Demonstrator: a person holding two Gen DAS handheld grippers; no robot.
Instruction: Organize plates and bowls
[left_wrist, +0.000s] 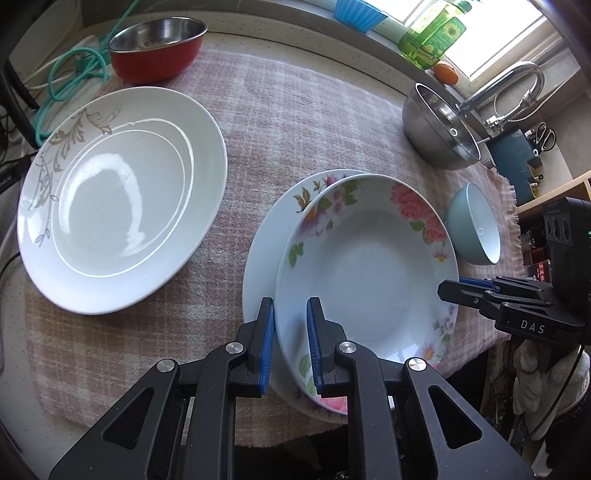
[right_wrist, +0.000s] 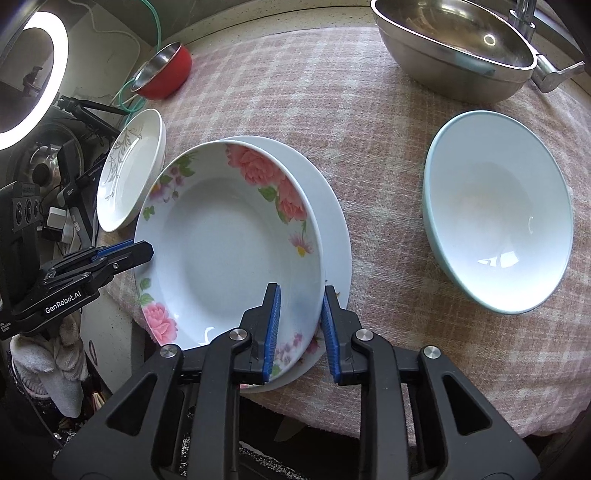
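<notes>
Right tongs (right_wrist: 300, 328) straddle floral plate (right_wrist: 221, 251) rim — unclamped.

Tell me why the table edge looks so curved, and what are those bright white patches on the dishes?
Left wrist view: fisheye bending bows the tablecloth; window glare streaks the white plate. Right wrist view: same bending; a lit ring light glows, and small glints sit in the pale blue bowl and steel bowl.
</notes>
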